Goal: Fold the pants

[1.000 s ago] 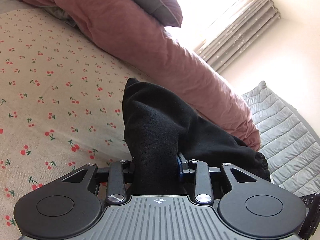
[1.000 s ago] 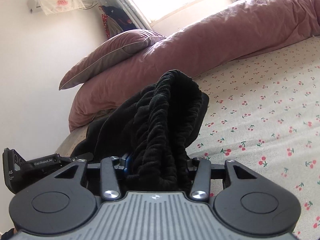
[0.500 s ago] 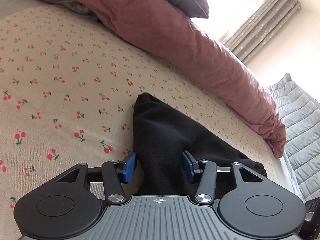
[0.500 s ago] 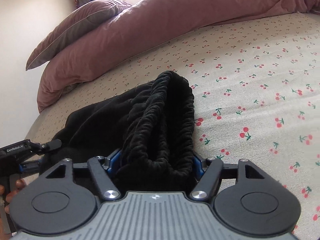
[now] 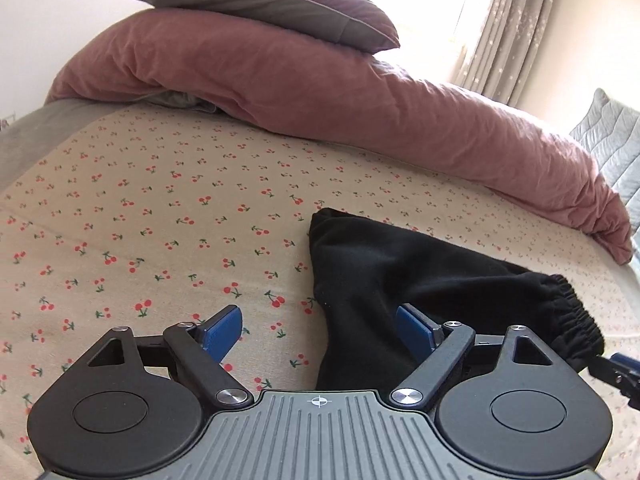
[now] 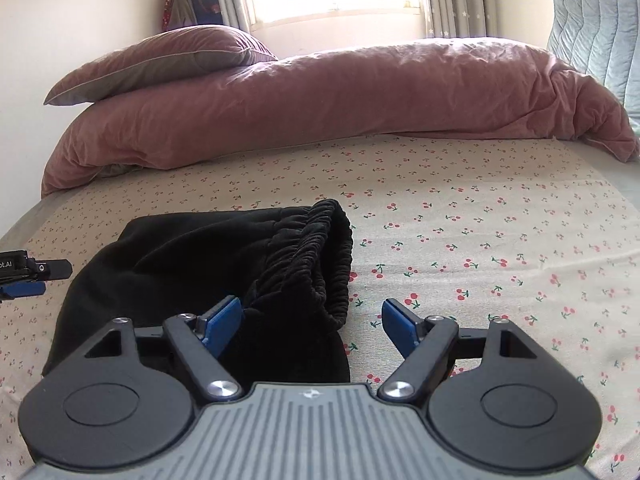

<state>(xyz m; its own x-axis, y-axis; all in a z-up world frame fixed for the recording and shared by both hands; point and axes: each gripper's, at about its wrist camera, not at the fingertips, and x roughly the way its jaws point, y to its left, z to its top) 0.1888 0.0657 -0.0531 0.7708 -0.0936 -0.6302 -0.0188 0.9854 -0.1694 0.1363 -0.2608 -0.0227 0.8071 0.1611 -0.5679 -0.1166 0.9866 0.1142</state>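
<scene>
Left gripper [image 5: 318, 330], lower centre of the left wrist view: jaws spread wide, nothing clamped. Its blue pads [image 5: 222, 332] sit apart; the right-hand pad lies against the fabric edge, though whether it truly touches is hard to judge from this angle.

Black fleece pants with a gathered elastic waistband [image 5: 400, 280]: folded into a bundle, lying flat on the cream bedsheet printed with small red cherries [image 5: 140, 220]. In the left wrist view the bundle fills the lower right, waistband at far right. In the right wrist view the same pants [image 6: 192, 272] occupy the lower left and centre, waistband ruffles facing up and right.

Right gripper [image 6: 312, 320], lower centre of its view: jaws likewise wide, gripping nothing. Left pad over the dark cloth, right pad over bare sheet.

Dusty-pink rumpled duvet [image 6: 340, 100] runs across the upper half of both views, with a mauve-and-grey pillow [image 5: 248, 0] resting on top. A grey quilted cushion [image 6: 592, 28] at upper right. Curtained window behind, bright.
</scene>
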